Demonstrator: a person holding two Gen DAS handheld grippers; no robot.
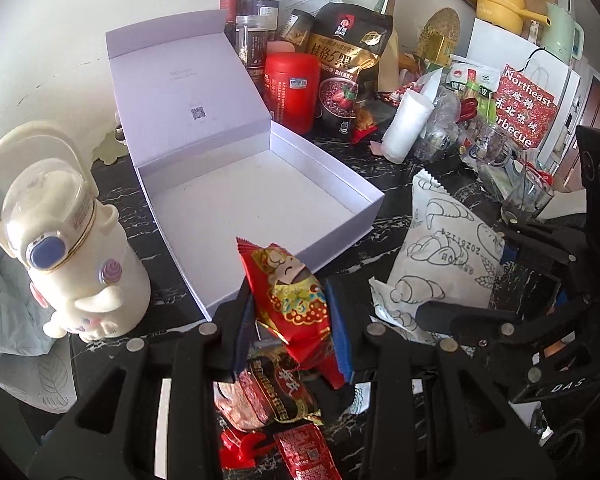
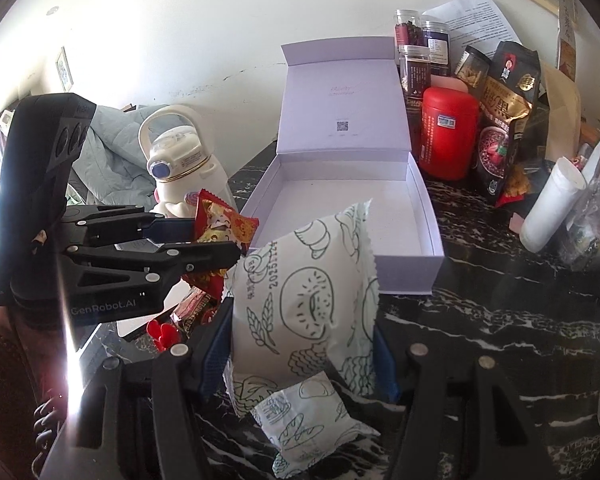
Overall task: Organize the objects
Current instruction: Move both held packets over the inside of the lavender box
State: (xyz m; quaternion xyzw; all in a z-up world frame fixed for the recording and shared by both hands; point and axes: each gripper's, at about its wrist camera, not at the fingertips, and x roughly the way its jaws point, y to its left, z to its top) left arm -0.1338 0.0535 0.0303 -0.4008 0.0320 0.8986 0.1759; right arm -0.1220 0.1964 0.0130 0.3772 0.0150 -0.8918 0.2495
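A: Two grips — left gripper clamps a crinkly red-and-gold foil snack packet; right gripper clamps a puffy white bread-print pouch.

B: Risk? Both hang before the empty lilac lidded cardboard box — slick wrappers may slip, or the grippers collide.

The red snack packet hides the inner faces of the left gripper's blue pads. Below it, a dark wrapper is half covered by the packet and the fingers, its lettering only partly legible. A second red packet runs off the bottom edge. The white bread bag covers the near wall of the open lilac box. The box lid's small print is too faint to read. The jars behind the lid are partly hidden.
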